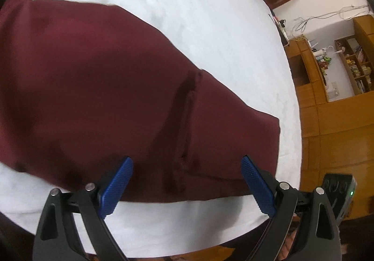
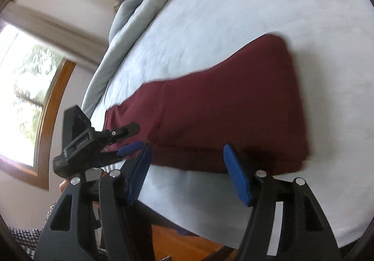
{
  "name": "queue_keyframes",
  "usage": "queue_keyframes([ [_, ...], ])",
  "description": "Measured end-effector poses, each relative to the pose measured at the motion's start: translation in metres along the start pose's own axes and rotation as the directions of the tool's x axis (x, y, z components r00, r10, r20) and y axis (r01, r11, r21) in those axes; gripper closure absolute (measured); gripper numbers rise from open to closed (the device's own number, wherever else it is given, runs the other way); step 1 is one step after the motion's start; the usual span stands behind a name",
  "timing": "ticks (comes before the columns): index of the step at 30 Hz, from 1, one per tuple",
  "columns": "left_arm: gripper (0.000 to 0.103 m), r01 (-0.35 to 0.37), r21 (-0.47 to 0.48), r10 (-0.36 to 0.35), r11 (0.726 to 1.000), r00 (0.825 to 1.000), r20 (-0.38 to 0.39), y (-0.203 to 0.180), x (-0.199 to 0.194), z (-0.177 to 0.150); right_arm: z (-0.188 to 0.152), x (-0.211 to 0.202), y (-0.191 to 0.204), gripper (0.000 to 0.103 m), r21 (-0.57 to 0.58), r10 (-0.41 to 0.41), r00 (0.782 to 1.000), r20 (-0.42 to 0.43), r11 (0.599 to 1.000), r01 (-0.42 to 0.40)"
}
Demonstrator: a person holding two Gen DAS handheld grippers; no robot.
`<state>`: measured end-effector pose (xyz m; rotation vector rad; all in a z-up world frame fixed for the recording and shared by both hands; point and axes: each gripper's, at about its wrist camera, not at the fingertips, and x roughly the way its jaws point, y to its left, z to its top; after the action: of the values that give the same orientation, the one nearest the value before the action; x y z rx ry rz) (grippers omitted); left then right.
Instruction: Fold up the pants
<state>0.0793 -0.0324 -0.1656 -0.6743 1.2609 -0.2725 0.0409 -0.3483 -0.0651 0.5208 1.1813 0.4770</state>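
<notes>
Dark maroon pants (image 1: 93,86) lie flat on the white bed sheet (image 1: 187,4), with a seam or pocket slit running toward the near hem. My left gripper (image 1: 187,165) hovers open over the pants' near edge, its blue pads (image 1: 124,177) wide apart and nothing pressed between them. In the right wrist view the pants (image 2: 233,109) show as a folded, layered strip. My right gripper (image 2: 187,152) is open above their near edge, not clamping cloth. The left gripper (image 2: 139,136) shows there too, at the left end of the pants, jaws apart.
A bunched grey-blue duvet (image 2: 140,4) lies along the far side of the bed. Wooden cabinets and shelves (image 1: 327,109) stand past the bed's edge, and a window (image 2: 30,86) is on the other side. Wooden floor (image 2: 187,242) shows below the near edge.
</notes>
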Motion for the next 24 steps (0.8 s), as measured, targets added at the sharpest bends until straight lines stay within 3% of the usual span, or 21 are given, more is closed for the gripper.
queue_keyframes([
  [4,0.009,0.023,-0.063,-0.028,0.998,0.997,-0.071,0.000,0.031,0.005,0.000,-0.023,-0.015,0.039,0.023,-0.033,0.998,0.055,0.999,0.031],
  [7,0.010,0.053,-0.082,-0.058,0.995,0.997,-0.054,-0.002,0.038,0.004,-0.004,-0.032,-0.025,0.039,0.040,-0.048,0.996,0.073,0.998,0.045],
  [8,0.020,0.080,-0.081,-0.085,0.994,0.995,-0.061,-0.005,0.039,0.003,-0.005,-0.032,-0.027,0.039,0.046,-0.050,0.996,0.075,0.998,0.046],
  [11,0.058,0.058,-0.060,-0.062,0.997,0.995,-0.074,-0.013,0.043,0.001,-0.009,-0.032,-0.036,0.039,0.064,-0.064,0.995,0.080,0.996,0.059],
  [15,0.077,0.022,-0.034,-0.024,0.999,0.997,-0.077,-0.013,0.053,0.000,-0.009,-0.027,-0.036,0.039,0.083,-0.059,0.994,0.086,0.995,0.052],
  [18,0.083,0.035,-0.024,-0.036,0.999,0.999,-0.041,-0.015,0.043,-0.001,-0.010,-0.031,-0.041,0.039,0.092,-0.070,0.994,0.089,0.994,0.062],
  [24,0.084,0.039,0.033,-0.042,0.999,0.993,0.108,-0.012,-0.017,0.001,-0.005,-0.042,-0.044,0.039,0.111,-0.075,0.990,0.118,0.992,0.062],
])
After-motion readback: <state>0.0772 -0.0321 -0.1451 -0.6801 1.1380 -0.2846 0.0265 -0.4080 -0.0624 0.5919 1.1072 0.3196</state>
